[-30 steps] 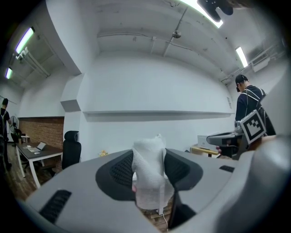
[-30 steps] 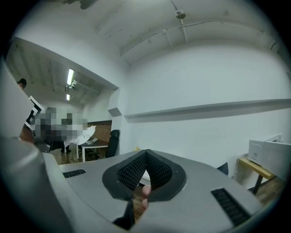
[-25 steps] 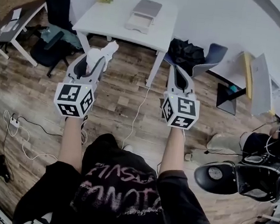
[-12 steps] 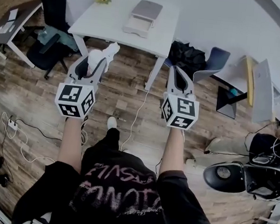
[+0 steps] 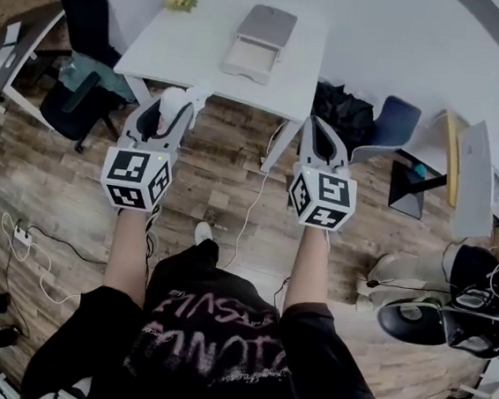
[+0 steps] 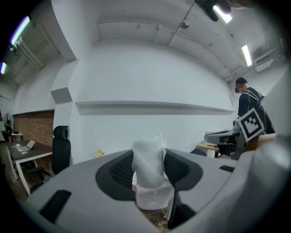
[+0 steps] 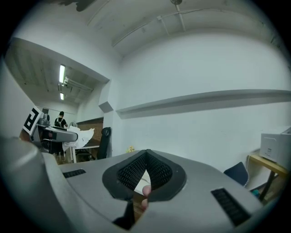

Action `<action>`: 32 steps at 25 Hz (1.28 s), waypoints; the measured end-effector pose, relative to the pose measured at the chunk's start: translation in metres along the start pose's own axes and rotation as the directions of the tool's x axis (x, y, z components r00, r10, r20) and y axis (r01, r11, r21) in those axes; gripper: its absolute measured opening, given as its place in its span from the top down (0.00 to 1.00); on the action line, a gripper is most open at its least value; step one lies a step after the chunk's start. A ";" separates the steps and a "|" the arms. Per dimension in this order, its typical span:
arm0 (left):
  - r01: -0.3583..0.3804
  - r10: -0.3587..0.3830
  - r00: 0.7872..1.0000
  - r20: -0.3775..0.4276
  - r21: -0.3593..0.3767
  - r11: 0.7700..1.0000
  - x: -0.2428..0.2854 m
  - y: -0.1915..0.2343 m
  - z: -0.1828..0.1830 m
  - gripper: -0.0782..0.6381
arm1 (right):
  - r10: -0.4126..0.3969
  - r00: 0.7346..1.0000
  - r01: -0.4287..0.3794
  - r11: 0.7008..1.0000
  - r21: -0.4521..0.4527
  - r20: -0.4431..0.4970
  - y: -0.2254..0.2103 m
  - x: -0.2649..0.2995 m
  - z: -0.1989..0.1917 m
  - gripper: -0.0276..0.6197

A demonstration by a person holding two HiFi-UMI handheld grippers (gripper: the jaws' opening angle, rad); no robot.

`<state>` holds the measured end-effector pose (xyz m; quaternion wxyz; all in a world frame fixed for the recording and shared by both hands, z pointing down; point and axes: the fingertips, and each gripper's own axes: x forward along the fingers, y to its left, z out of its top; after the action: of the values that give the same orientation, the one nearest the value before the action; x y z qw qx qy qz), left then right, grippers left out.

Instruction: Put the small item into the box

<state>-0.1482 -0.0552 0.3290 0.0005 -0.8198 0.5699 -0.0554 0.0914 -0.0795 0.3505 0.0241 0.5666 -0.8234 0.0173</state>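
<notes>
Left gripper (image 5: 172, 111) pinched small item (image 6: 149, 170), white and mesh-wrapped, between pads. Item stood upright, top poking above jaw tips. Right gripper (image 5: 319, 132) pressed together at tips, nothing between. Both pointed level, side by side, over wood floor (image 5: 57, 174). Box (image 5: 259, 43) sat open on white table (image 5: 185, 50) ahead, well apart from item.

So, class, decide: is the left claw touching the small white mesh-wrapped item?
Touching. The left gripper view shows the left claw with its dark ribbed pads pressed against both sides of the small white mesh-wrapped item, with no gap.
</notes>
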 end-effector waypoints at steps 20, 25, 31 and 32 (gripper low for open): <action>0.100 -0.100 0.995 0.017 -0.018 0.995 0.113 0.086 0.010 0.64 | -0.130 0.991 0.130 0.991 -0.019 -0.012 -0.010 0.109 0.019 0.94; 0.102 -0.102 0.995 0.011 -0.017 0.995 0.131 0.093 0.007 0.64 | -0.130 0.991 0.130 0.991 -0.025 -0.015 -0.016 0.127 0.018 0.94; 0.092 -0.092 0.996 -0.011 0.001 0.996 0.168 0.101 0.003 0.64 | -0.125 0.992 0.125 0.992 -0.017 -0.016 -0.038 0.162 0.014 0.94; 0.090 -0.090 0.996 -0.016 0.006 0.996 0.175 0.102 0.002 0.64 | -0.127 0.992 0.127 0.992 -0.008 -0.015 -0.043 0.169 0.013 0.94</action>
<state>-0.1832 -0.2551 0.3362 -0.0039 -0.8442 0.5322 -0.0639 0.0711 -0.2534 0.3472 0.0336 0.6175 -0.7857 0.0170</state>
